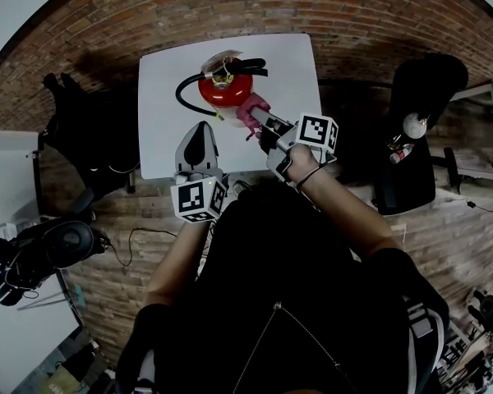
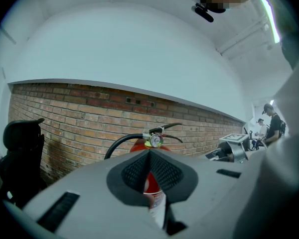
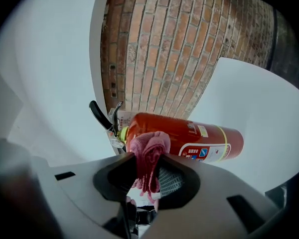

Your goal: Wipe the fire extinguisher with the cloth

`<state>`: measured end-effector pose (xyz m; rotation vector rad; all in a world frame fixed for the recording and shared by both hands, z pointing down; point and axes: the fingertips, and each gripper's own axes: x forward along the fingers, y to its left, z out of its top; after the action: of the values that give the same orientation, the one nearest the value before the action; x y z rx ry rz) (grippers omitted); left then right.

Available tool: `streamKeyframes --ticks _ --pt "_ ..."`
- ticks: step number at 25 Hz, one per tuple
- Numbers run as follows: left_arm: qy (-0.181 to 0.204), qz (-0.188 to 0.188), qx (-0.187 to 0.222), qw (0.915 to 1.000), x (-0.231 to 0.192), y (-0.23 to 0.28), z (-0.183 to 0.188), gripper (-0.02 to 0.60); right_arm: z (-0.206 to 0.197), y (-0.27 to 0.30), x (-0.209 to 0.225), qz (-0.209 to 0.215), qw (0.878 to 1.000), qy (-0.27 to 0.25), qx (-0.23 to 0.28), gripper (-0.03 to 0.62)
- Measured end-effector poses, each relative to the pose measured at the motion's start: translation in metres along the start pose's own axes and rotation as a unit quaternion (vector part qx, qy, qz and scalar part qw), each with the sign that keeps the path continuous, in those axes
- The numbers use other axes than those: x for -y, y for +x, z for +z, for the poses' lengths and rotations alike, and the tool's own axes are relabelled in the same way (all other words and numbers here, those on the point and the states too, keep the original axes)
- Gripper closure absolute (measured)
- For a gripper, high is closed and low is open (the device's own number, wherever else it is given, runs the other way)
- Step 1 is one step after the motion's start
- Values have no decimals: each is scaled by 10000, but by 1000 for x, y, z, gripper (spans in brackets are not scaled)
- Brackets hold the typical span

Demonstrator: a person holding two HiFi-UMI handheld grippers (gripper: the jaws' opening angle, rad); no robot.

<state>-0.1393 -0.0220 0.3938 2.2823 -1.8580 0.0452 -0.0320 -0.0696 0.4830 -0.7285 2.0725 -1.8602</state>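
Fire extinguisher [image 1: 224, 89] – head view: it stands on the white tabletop [image 1: 164, 138], ahead of both tongs, with its black hose [image 1: 185, 97] looping off on the left tongs' side. The left tongs [image 1: 201, 130] rest short of it, jaws together and empty. The right tongs [image 1: 259, 120] reach in from the other side, clamped on a pink cloth [image 1: 252, 112] whose front fold meets the cylinder's side.

Left gripper view: the left tongs [image 2: 149, 156] are closed pad to pad. The extinguisher [image 2: 139, 144] stands upright just beyond the tips, its gauge [image 2: 154, 141] above them and a brick wall [image 2: 79, 118] behind.

Right gripper view: the right tongs [image 3: 148, 176] pinch the cloth [image 3: 148, 158], which bunches out past the tips onto the red shoulder [image 3: 184, 136], near the label [image 3: 202, 151].

Handling, as a judgement: the cylinder is likely rigid, heavy and smooth-painted, so it may slide or rock under side pressure – steady it at the neck. The cloth is soft and light; grip it deep. The cylinder is the only container, sealed, its contents not visible.
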Motion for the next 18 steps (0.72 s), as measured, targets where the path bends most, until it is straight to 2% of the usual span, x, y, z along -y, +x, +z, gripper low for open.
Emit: streamKeyframes --ticks 11,15,18 --pt "25 -43 118 9999 2 -7 9 571 7 -8 -30 298 9994 46 171 484" --pt "20 -61 135 9999 2 -8 10 571 11 -11 -48 467 9986 -100 207 484" --pt "-2 -81 138 9999 2 -9 11 571 15 -15 -65 612 9971 -408 202 484"
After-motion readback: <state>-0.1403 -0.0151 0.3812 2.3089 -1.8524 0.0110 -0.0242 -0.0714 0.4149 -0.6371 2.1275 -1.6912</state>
